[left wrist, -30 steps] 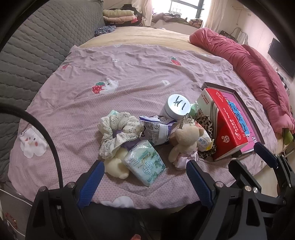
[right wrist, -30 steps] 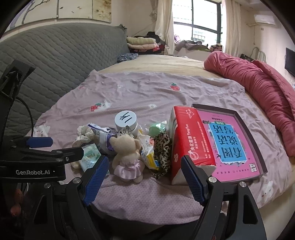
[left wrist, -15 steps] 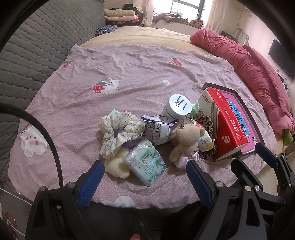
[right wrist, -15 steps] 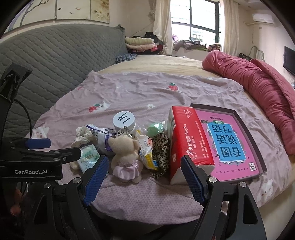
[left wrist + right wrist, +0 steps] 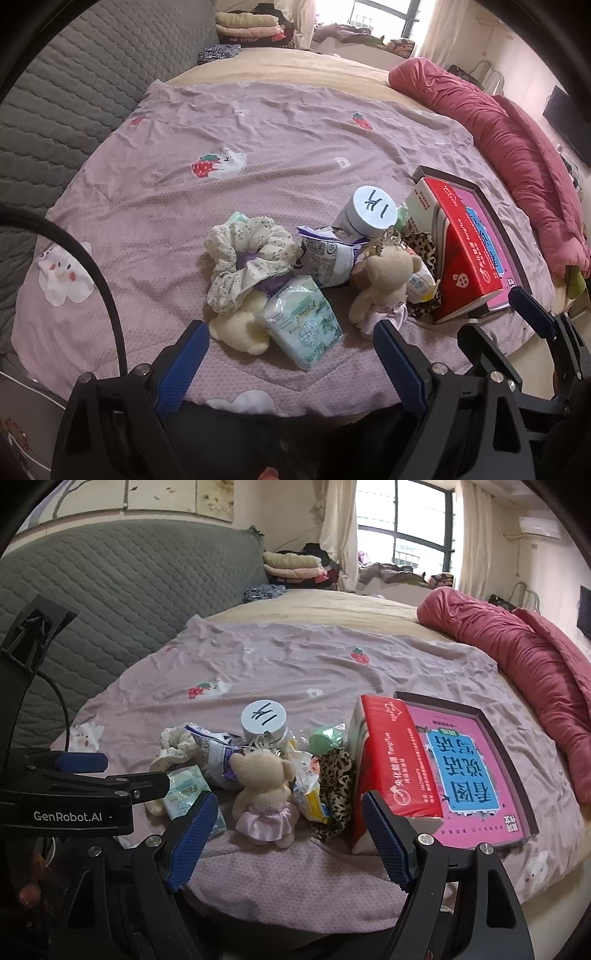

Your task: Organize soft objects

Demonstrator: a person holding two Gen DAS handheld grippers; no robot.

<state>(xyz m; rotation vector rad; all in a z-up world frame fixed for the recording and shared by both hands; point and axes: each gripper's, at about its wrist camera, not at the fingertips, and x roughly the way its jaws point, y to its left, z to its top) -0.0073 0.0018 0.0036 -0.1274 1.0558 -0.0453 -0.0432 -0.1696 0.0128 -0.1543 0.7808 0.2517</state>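
A: Layout, big to small: bed [image 5: 258, 155] with the purple quilt, then the dark-framed tray [image 5: 491, 734], red tissue pack [image 5: 391, 764], then the small pile.

B: Tools?

A: Left tool [image 5: 291, 354] and right tool [image 5: 286, 827] are both spread wide, holding nothing, hovering off the near edge of the bed. Right one points at the teddy bear [image 5: 264, 790]; left one at the green tissue packet [image 5: 303, 325].

B: Where are the soft items?

A: All in the pile just left of the tray: floral scrunchie [image 5: 247, 258], cream plush [image 5: 240, 326] partly under it, bear, leopard-print scrunchie [image 5: 334, 786]. They touch or overlap.

B: Best first pick?

A: My call: the bear. It sits upright at the front, nearest the right tool. Grip across the torso, not the skirt. Lift straight up; the snack wrappers [image 5: 306, 779] lean on it and may drag.

B: Containers?

A: Tray holds a pink-and-blue printed sheet, with the tissue pack propped on its left rim. White jar [image 5: 371, 216] is lidded, marked by hand; contents hidden.
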